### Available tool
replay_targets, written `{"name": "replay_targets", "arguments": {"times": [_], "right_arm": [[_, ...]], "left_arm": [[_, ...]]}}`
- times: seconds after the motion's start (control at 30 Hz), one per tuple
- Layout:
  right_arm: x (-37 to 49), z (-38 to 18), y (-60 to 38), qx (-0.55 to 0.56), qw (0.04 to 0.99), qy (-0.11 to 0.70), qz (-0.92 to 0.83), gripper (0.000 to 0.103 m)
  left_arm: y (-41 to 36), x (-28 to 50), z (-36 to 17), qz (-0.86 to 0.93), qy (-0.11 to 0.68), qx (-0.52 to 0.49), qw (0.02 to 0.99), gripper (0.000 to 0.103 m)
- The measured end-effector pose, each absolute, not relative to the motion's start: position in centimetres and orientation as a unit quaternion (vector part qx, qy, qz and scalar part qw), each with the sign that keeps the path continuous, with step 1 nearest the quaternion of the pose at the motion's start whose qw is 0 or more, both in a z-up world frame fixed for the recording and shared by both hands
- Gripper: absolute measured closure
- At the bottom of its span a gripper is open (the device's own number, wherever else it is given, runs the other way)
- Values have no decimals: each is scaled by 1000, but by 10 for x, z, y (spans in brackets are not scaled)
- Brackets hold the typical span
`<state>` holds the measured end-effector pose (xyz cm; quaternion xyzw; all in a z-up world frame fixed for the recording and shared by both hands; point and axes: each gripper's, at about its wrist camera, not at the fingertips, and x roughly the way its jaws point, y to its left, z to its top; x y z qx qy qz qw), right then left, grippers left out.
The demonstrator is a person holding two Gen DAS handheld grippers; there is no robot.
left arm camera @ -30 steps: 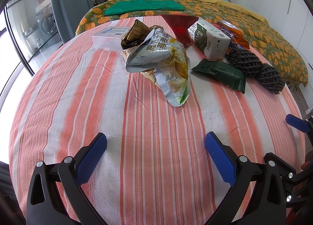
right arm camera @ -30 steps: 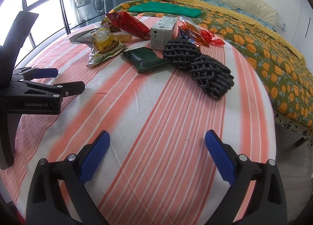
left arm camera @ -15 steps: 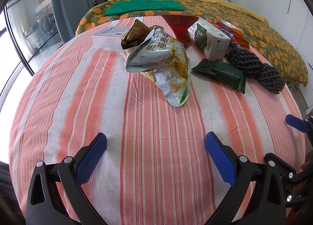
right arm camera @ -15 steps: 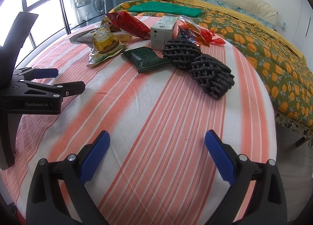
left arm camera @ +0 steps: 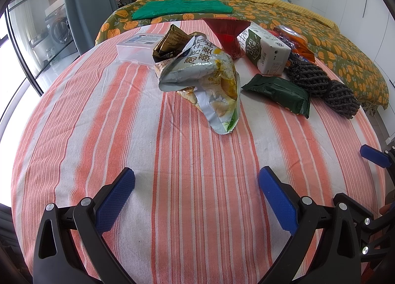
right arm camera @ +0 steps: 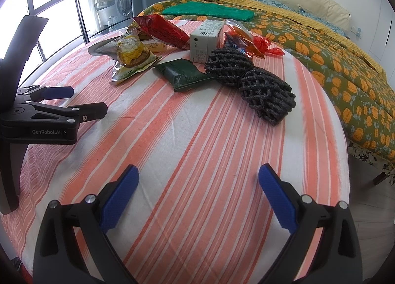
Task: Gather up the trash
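Trash lies in a loose cluster at the far side of the striped tablecloth (left arm camera: 187, 160), well ahead of both grippers, with bare cloth between. Left gripper (left arm camera: 196, 185) hovers low over the near edge with its blue pads spread wide and nothing between them; right gripper (right arm camera: 198, 184) does the same, jaws wide apart and empty. Straight ahead of the left gripper sits the crumpled silver snack bag (left arm camera: 207, 79), puffed up and leaning on a smaller gold wrapper (left arm camera: 170, 42); it looks light, crinkly and slippery, so a pinch on a raised fold or the flattened lower seam should hold better than squeezing the hollow belly. Ahead and to its right lies the dark green packet (left arm camera: 279, 93), flat and soft, best taken across its narrow width. Ahead of the right gripper, slightly right, the black foam netting (right arm camera: 254, 86) is bundled by a band at its waist; it seems springy and feather-light, and gripping at that cinched middle would keep it together. Behind it the white carton (right arm camera: 206, 39) is stiff and boxy, possibly wider than a comfortable bite unless taken across a thin side. Red wrapper (right arm camera: 165, 30) and clear red-tinted bag (right arm camera: 243, 37) look flimsy and likely to slide. No bin is visible in either view.
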<state>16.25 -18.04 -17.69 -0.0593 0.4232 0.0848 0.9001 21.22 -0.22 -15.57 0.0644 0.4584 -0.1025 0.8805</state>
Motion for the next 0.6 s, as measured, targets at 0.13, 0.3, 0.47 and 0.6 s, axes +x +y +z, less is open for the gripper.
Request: {"name": "replay_targets", "arguments": {"times": [0.13,0.3,0.47,0.6], "right_arm": [[163,-177,-181,-59,900,423,85,8],[162,-177,-182,-57,900,424,86,8],[162,-177,-183,-56,900,424,87,8],[162,-177,-184,-54,899,425,88,8]], "left_arm": [[-1,213,-156,-102,458,64,881,4],[-1,213,-156,-102,458,64,881,4],[-1,213,-156,-103,458,64,881,4],[-2,213,-155,-92,459,59,881,4]]}}
